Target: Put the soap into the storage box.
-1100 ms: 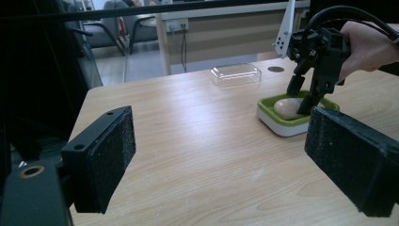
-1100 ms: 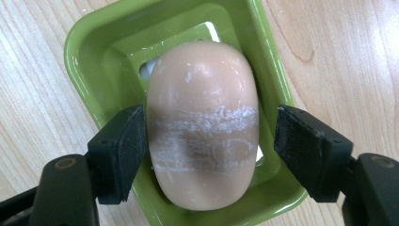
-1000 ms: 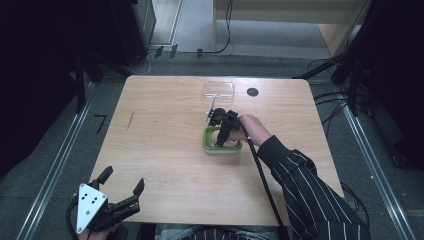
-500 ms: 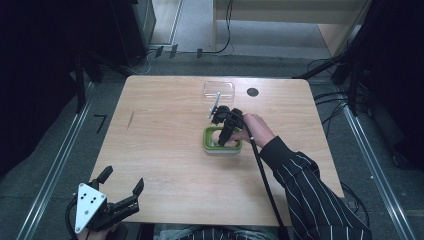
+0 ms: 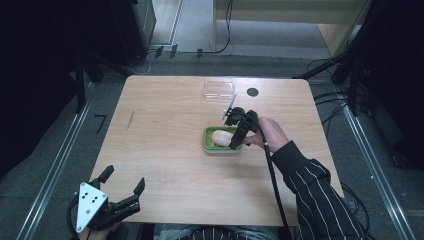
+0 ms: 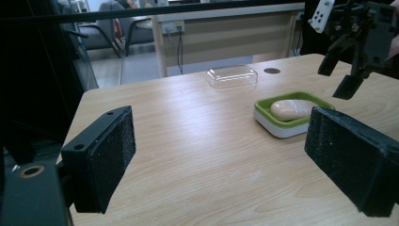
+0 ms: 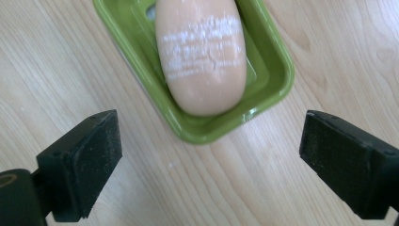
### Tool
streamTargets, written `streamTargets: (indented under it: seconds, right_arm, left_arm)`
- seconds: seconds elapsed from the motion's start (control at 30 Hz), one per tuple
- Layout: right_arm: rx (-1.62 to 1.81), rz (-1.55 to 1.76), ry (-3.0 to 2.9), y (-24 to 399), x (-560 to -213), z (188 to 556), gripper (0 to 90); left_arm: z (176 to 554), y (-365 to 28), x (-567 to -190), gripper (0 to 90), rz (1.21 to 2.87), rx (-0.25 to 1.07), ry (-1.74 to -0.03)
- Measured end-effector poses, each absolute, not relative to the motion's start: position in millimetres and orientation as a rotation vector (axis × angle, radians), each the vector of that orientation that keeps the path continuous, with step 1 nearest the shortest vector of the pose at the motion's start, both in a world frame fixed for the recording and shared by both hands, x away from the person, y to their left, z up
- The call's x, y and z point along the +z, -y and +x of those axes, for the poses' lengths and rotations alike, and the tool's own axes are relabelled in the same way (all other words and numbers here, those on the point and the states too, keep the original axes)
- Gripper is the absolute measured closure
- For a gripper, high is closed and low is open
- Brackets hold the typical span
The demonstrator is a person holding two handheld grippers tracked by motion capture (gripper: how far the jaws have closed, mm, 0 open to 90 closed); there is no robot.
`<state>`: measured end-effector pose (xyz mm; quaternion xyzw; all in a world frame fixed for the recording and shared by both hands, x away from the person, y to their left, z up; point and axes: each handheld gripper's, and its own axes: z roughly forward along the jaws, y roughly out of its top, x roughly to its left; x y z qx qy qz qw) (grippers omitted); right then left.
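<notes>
My right gripper (image 5: 239, 131) above the dish (image 5: 208, 142), jaws just opened wide, nothing between them, soap (image 7: 202, 56) lying in the dish, my left gripper (image 5: 123, 185) open, empty, at near table (image 5: 165, 130) edge.

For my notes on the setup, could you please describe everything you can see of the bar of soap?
The bar of soap is a smooth, rounded oval, peach-pink, with a patch of faint whitish embossed lettering on its top face. It looks whole and dry. It lies flat, lengthwise, in the green soap dish, resting on the dish's floor, right of the table's centre. Nothing else touches it: the right gripper hovers above with its jaws open and empty.
</notes>
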<state>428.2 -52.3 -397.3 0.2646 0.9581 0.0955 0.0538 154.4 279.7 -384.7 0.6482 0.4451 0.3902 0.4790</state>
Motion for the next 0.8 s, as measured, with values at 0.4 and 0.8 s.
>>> streamTargets:
  seconds: [0.4, 0.8]
  right_arm:
    - [0.289, 0.816, -2.889, 71.0, -393.5, 404.1, 4.9]
    - [0.267, 0.841, -2.87, 87.9, -393.7, 376.5, 4.9]
  left_arm:
    - [156.4, -278.6, -384.7, 9.6, 1.584, 0.948, -1.079]
    - [157.7, -277.7, -384.6, 9.6, 1.587, 0.945, -1.073]
